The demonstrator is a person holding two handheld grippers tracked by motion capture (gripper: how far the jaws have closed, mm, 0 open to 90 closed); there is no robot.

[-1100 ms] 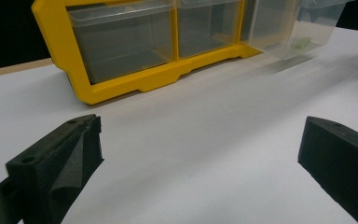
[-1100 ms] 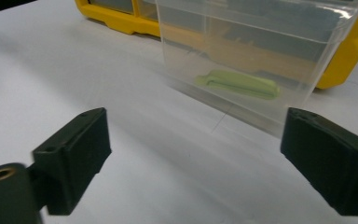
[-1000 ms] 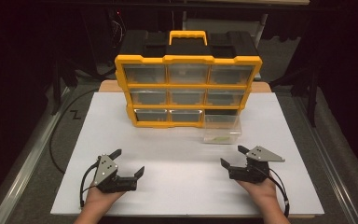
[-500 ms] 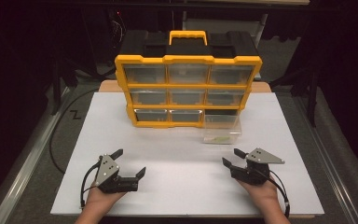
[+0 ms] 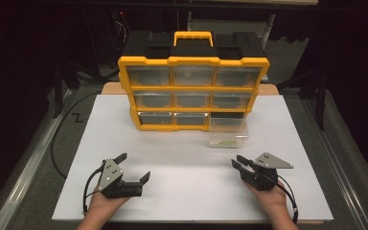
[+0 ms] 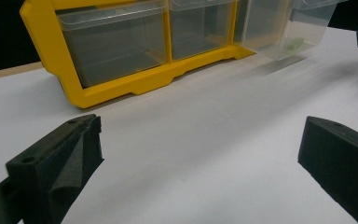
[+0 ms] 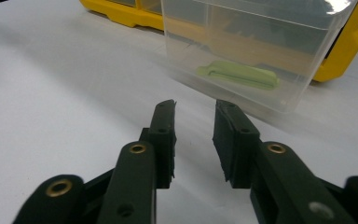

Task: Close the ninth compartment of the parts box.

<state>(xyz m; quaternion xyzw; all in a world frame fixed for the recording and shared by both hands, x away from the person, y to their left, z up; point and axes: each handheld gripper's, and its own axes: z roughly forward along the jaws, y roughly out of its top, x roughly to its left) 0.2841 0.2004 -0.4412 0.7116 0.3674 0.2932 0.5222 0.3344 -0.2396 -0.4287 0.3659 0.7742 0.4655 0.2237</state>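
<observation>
A clear drawer (image 5: 228, 132) holding a green clip (image 7: 237, 74) sits pulled out of the yellow organizer (image 5: 193, 91). Facing it, the right gripper (image 5: 237, 162) has just narrowed its empty jaws, probably readying a reach. The left gripper (image 5: 134, 167) rests wide open.

A lab-like recording bench: white board (image 5: 182, 158) on a table; black curtains (image 5: 24, 48); floor cables (image 5: 60, 143)

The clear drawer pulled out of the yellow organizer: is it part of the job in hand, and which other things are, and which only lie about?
Part of the job:
- clear drawer, pulled out
- green piece inside it
- right gripper, jaws just closing, nothing between them
- left gripper, open

Only lying about:
- yellow organizer
- white board
- black cable
</observation>
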